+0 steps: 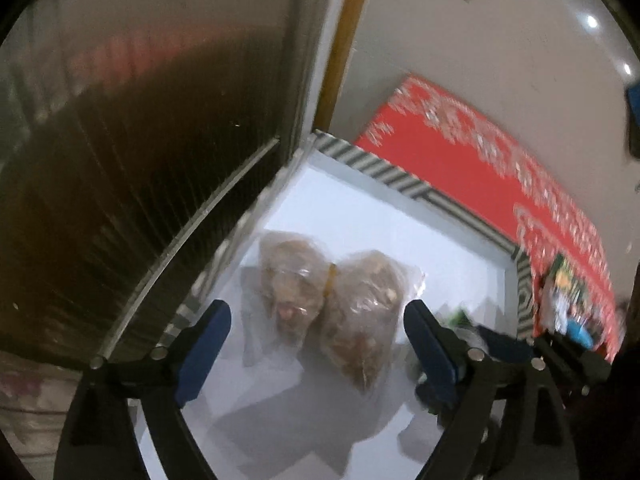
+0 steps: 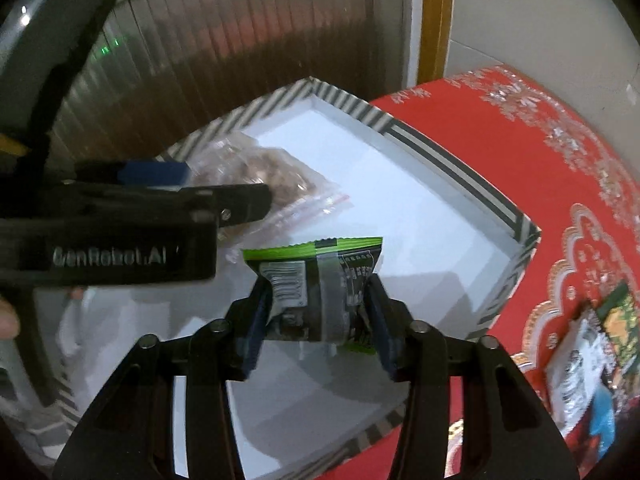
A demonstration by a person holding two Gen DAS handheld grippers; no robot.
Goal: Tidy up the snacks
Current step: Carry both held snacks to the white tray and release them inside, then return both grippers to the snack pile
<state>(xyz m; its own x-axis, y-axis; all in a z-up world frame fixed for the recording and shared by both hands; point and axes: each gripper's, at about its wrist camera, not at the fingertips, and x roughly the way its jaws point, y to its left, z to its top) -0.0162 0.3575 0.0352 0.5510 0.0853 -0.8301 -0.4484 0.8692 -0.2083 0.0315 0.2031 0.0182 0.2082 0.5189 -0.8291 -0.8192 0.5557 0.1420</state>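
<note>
Two clear bags of brown snacks (image 1: 332,304) lie side by side on the white floor of a box with a striped rim (image 1: 380,168). My left gripper (image 1: 318,312) hovers over them, jaws wide open, its blue pads clear of both bags. In the right wrist view the same bags (image 2: 276,180) lie in the far left corner of the box (image 2: 460,172). My right gripper (image 2: 316,308) is above the box floor, shut on a green and black snack packet (image 2: 312,280) that is pinched narrow between its pads.
The box stands on a red patterned cloth (image 2: 520,152). More snack packets (image 2: 588,356) lie on the cloth to the right. A ribbed dark panel (image 1: 120,160) rises close along the box's left side. The left gripper's black body (image 2: 120,248) crosses the right wrist view.
</note>
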